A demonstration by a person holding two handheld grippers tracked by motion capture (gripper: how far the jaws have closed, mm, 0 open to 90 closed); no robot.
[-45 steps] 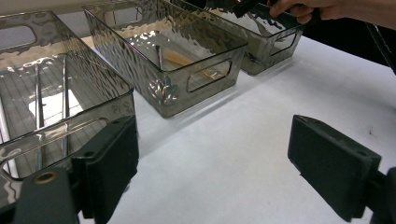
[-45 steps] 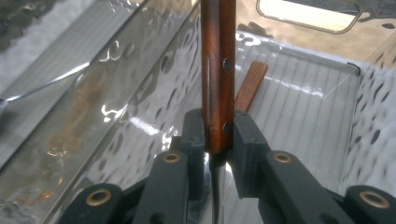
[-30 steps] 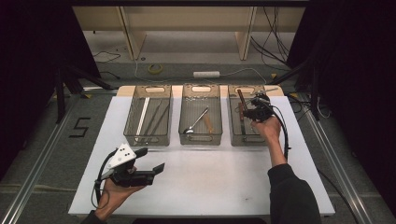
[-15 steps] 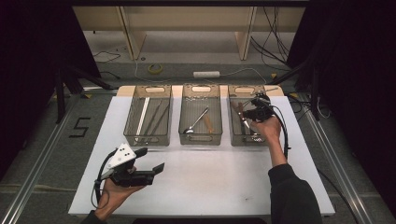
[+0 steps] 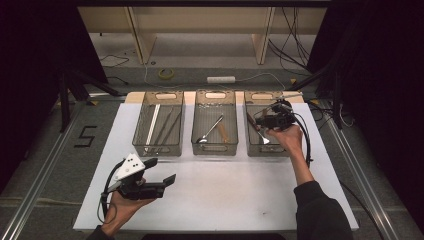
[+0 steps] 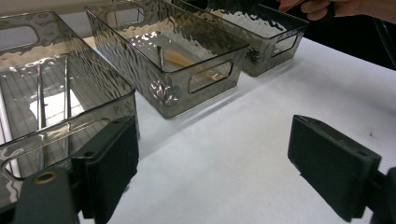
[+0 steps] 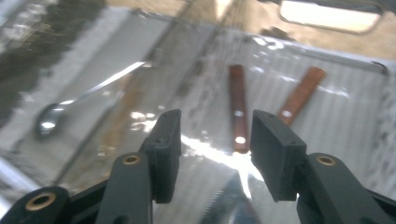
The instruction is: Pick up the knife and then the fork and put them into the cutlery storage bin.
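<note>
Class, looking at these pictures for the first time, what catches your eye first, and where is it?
Three smoky clear bins stand in a row on the white table. The right tongs hang over the right bin, jaws just opened above brown-handled cutlery. The left tongs wait open near the front.

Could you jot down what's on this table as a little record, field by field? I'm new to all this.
surface: white table
bins: three clear bins in a row; left bin, middle bin, right bin
middle bin holds: spoon
right bin holds: brown-handled knife
right tongs: over the right bin, jaws apart and just been opening, nothing between them
left tongs: open, above the bare table
</note>
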